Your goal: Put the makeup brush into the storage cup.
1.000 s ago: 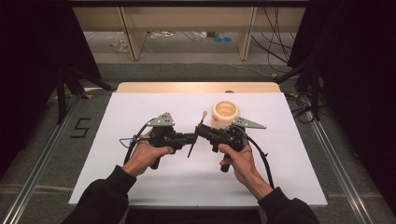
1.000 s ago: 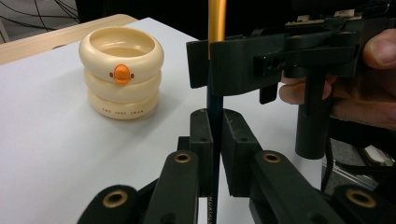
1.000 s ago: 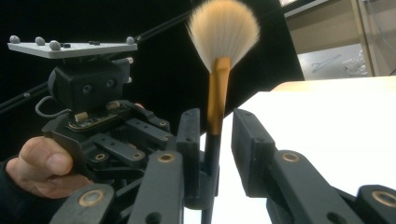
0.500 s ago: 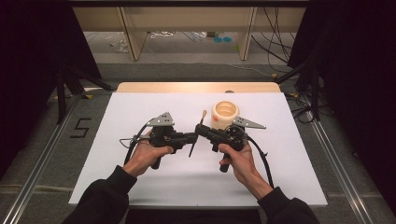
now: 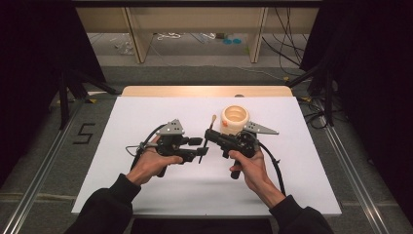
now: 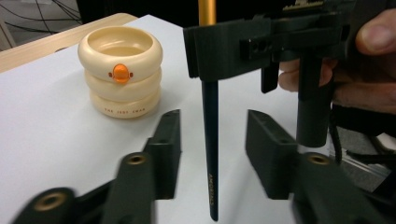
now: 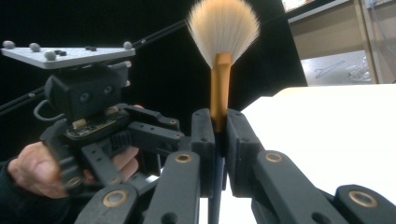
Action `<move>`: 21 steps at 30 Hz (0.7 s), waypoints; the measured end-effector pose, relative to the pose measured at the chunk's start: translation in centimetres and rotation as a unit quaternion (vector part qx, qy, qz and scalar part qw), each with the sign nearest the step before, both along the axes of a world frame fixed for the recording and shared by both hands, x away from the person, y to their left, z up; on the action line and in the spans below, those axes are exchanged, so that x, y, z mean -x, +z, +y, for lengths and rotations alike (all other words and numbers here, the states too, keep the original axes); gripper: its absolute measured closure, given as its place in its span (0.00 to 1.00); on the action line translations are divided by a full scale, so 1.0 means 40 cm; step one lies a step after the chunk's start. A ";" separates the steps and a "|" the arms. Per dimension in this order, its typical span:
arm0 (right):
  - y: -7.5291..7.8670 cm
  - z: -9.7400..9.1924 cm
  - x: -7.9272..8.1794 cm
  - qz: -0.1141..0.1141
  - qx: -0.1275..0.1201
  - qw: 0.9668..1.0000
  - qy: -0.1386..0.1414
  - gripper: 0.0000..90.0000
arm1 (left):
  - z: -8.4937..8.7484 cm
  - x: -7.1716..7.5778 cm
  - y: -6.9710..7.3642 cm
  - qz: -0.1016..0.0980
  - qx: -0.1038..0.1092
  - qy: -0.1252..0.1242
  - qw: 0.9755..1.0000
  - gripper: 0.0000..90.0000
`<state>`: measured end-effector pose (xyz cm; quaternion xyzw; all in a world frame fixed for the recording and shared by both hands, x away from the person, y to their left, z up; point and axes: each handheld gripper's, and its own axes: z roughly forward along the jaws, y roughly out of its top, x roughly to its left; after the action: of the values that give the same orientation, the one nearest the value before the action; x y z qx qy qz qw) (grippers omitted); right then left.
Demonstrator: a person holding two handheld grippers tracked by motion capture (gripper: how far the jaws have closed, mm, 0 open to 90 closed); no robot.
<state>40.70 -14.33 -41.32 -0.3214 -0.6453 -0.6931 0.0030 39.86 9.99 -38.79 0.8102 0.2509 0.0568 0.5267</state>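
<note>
Just in front of the cream holder [image 5: 234,119], the right gripper [image 7: 219,126] clamps the brush [image 7: 222,32] upright (for a handover, I think), so the left gripper [image 6: 212,140] has just opened around its handle.

Place: a lab recording booth.
Walls: black curtains [image 5: 29,73] on both sides.
Table: white sheet [image 5: 146,117], metal rails [image 5: 44,161] alongside.
Floor: loose cables [image 5: 287,29], wooden frame legs [image 5: 134,34].
</note>
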 end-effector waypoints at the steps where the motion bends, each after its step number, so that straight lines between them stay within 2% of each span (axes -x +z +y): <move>1: 0.000 0.000 0.000 0.000 0.000 1.000 0.000 0.93 | -0.002 0.003 -0.001 -0.003 -0.004 0.004 1.000 0.56; 2: 0.000 -0.001 0.000 -0.001 0.002 1.000 -0.001 0.93 | -0.003 0.005 -0.003 -0.010 -0.009 0.005 1.000 0.53; 3: 0.000 -0.001 0.000 -0.005 0.006 1.000 -0.001 0.93 | -0.002 0.009 -0.003 -0.009 -0.016 0.008 1.000 0.49; 7: -0.001 -0.001 0.000 -0.011 0.017 1.000 -0.002 0.93 | 0.009 0.017 -0.013 -0.014 -0.019 0.014 1.000 0.41; 8: -0.001 -0.003 -0.002 -0.014 0.019 1.000 -0.003 0.93 | 0.014 0.021 -0.016 -0.009 -0.018 0.018 1.000 0.38; 11: -0.001 -0.004 -0.002 -0.017 0.024 1.000 -0.004 0.93 | 0.032 0.028 -0.027 -0.010 -0.017 0.027 0.999 0.36; 13: 0.000 -0.005 -0.002 -0.019 0.028 0.999 -0.005 0.93 | 0.047 0.036 -0.032 -0.004 -0.019 0.037 0.999 0.35; 16: 0.001 -0.009 -0.004 -0.024 0.040 0.999 -0.008 0.93 | 0.068 0.049 -0.040 -0.009 -0.023 0.054 0.998 0.33; 21: 0.000 -0.012 -0.008 -0.032 0.043 0.998 -0.012 0.93 | 0.097 0.067 -0.059 -0.012 -0.029 0.074 0.997 0.32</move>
<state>41.03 -14.80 -41.33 -0.3066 -0.6706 -0.6744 -0.0402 37.17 13.88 -41.17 0.8039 0.3023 0.1125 0.4998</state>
